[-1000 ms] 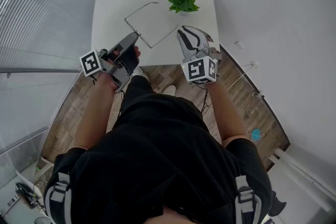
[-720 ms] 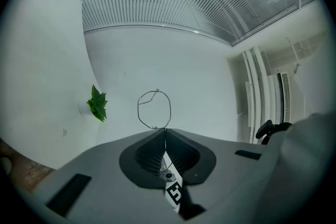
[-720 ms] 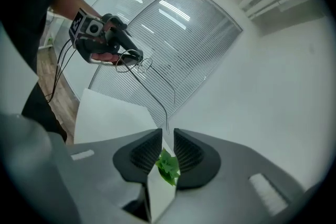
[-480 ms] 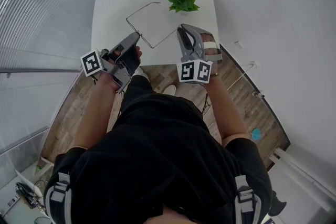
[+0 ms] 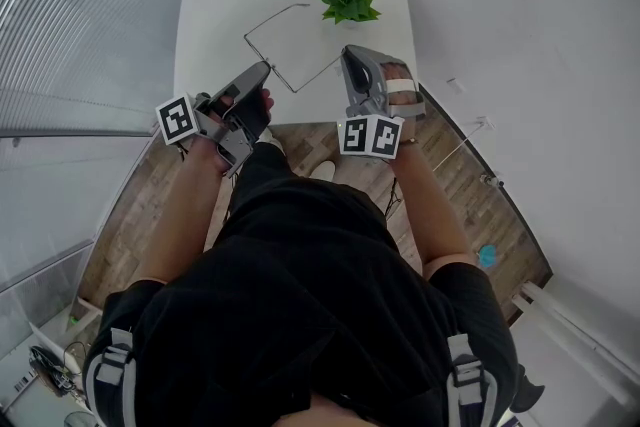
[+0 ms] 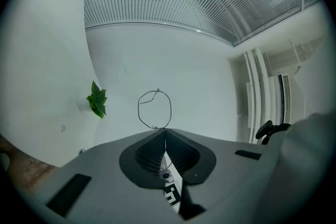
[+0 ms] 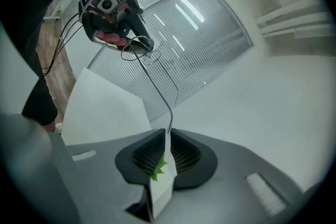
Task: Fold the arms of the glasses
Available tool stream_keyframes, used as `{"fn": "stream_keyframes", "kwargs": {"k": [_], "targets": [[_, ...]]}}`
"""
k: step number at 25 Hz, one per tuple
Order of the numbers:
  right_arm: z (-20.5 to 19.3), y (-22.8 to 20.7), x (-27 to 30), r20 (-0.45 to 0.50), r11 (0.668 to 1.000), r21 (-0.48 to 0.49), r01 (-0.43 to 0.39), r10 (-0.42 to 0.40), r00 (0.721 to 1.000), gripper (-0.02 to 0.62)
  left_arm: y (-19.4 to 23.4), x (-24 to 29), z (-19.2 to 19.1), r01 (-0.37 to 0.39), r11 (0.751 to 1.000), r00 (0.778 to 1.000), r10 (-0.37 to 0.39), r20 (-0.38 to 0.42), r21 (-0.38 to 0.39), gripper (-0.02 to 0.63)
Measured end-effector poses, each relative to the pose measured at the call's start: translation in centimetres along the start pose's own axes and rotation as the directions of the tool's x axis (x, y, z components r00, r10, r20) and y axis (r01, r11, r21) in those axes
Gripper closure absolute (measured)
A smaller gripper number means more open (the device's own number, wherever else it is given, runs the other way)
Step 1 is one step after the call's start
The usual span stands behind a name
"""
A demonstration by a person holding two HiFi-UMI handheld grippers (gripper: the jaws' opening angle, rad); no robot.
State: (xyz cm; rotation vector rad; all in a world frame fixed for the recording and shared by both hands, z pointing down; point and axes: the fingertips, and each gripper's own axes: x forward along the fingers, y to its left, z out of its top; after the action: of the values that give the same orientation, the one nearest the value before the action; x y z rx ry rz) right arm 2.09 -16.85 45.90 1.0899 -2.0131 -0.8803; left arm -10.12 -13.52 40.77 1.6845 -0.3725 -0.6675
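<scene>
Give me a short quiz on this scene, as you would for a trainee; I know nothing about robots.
1. True or false: the small green leafy plant stands on the white square table.
2. Which part of the thin wire-framed glasses reaches into the right gripper? A: a lens rim. B: an arm's tip. C: the nose bridge.
3. Fill in: the left gripper is shut on the glasses' front, right beside a round wire ____.

Key
1. True.
2. B. The arm's tip lies between the right gripper's jaws, which are closing on it.
3. Lens rim.
</scene>
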Motion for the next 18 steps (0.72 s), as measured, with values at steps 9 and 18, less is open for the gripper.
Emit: {"fn": "stream_keyframes", "kwargs": {"k": [9,18], "targets": [[0.1,-0.4,-0.4,0.002,0.998,-0.063,0.0,0.0,1.0,0.554,-0.1,0.2,-0.5,-0.014,1.0,1.0,0.014,-0.016,-0.009,0.595],[-0.1,-0.1,-0.7,0.013,0.993,-0.119,-0.007,0.009,1.0,0.554,0.8,0.6,-1.8,-0.027,0.999,0.998,0.026,-0.059,-0.024,0.595]]}}
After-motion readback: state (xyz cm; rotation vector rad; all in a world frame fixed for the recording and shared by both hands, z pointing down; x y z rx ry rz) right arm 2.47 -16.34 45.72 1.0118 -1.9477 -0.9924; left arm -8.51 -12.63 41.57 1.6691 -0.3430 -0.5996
